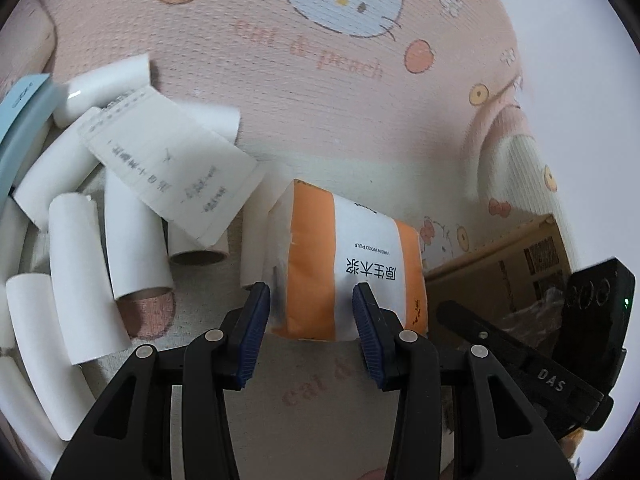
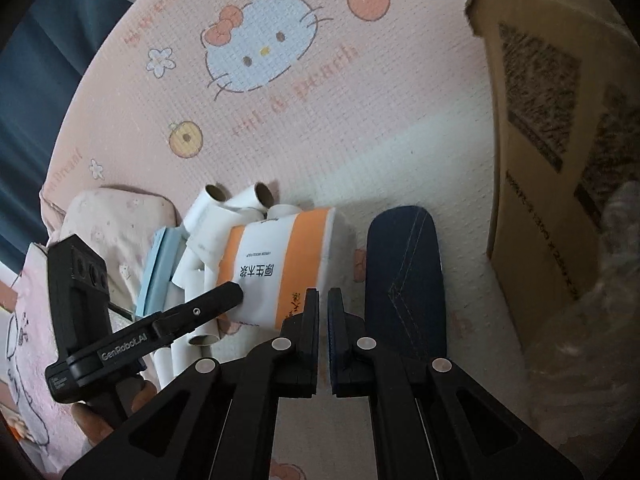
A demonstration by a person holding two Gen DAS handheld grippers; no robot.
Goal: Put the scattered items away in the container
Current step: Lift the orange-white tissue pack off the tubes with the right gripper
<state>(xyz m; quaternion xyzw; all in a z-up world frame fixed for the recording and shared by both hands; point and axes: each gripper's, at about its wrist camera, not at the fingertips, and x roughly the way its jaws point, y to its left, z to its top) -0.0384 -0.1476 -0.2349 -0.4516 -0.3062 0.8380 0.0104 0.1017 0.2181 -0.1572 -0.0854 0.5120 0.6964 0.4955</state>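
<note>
The tissue pack [image 1: 344, 264], orange and white, lies on the pink cartoon bedsheet [image 1: 248, 60] at the centre of the left wrist view, beside a heap of white cardboard tubes [image 1: 80, 264] at the left of the frame, likely gathered for packing. The cardboard box [image 2: 536, 152], probably the container, stands open at the right edge of the right wrist view. The left tongs [image 1: 312, 312] are spread about halfway, their blue pads flanking the pack's near end; whether they press it cannot be told. The right tongs [image 2: 323, 312] are pressed together on nothing, above a dark blue denim piece [image 2: 404, 272].
</note>
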